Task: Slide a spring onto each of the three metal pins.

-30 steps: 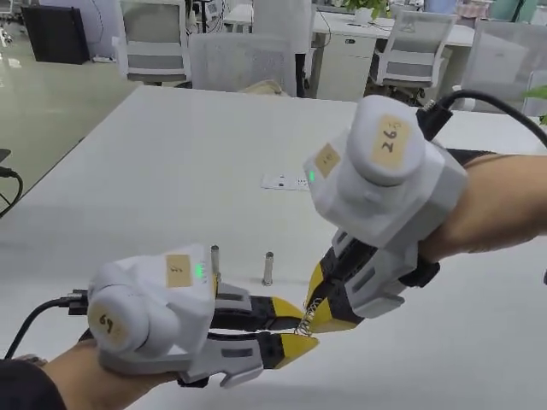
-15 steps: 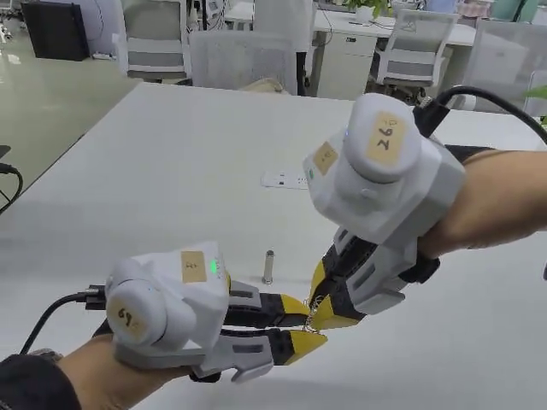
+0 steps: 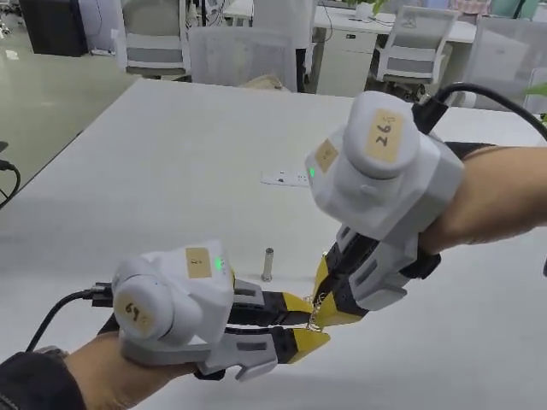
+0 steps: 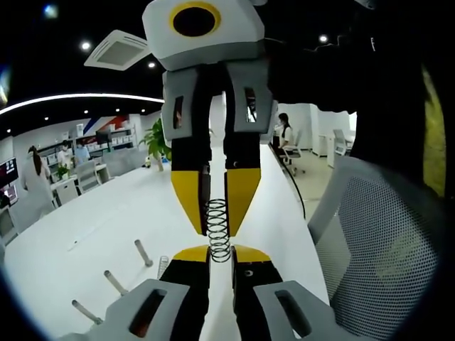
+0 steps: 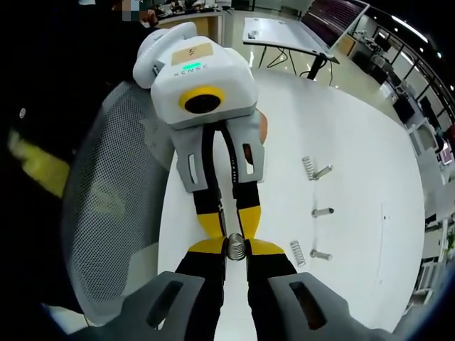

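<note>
the left gripper [image 4: 220, 256] is squeezed almost closed, its yellow tips nipping one end of a small spring [image 4: 219, 226]. the right gripper [image 5: 236, 250] meets it tip to tip from the right and above. its jaws are just as narrow and pinch the spring's other end, so the spring bridges the two above the near part of the white table [image 3: 171, 171]. just beyond the tips, a little to the left, the three metal pins [image 5: 322, 212] stand in a row. one loose spring [image 5: 308, 168] lies just beside an end pin, another [image 5: 296, 253] beside the pin at the other end. farther out a white strip [image 3: 285, 179] lies flat mid-table, and office chairs [image 3: 154, 38] stand past the far edge.
</note>
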The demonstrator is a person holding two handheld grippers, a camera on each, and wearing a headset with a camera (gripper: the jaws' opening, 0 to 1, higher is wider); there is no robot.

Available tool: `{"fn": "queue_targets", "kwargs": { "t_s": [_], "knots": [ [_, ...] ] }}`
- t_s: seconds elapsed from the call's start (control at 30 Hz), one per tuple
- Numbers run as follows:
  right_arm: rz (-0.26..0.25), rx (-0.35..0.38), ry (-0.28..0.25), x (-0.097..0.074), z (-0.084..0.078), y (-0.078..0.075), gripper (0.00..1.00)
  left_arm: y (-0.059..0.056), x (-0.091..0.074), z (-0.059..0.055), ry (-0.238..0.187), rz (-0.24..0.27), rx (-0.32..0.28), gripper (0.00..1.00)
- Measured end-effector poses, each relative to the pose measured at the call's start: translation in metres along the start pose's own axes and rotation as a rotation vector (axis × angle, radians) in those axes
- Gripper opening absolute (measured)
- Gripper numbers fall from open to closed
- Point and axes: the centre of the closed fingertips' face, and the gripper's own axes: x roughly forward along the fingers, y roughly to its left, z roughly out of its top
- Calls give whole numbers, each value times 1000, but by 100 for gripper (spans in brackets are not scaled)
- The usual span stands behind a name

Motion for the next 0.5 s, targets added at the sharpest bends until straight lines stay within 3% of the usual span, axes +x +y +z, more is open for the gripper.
{"fn": "queue_targets", "kwargs": {
  "t_s": [0.37,0.5],
  "knots": [
    [-28,29,-15,-10,-6,-12,8,5,-7,-9,20,18,-31,13],
    [-39,38,-17,-12,-9,-16,8,6,-9,-10,22,25,-57,21]
  ]
}}
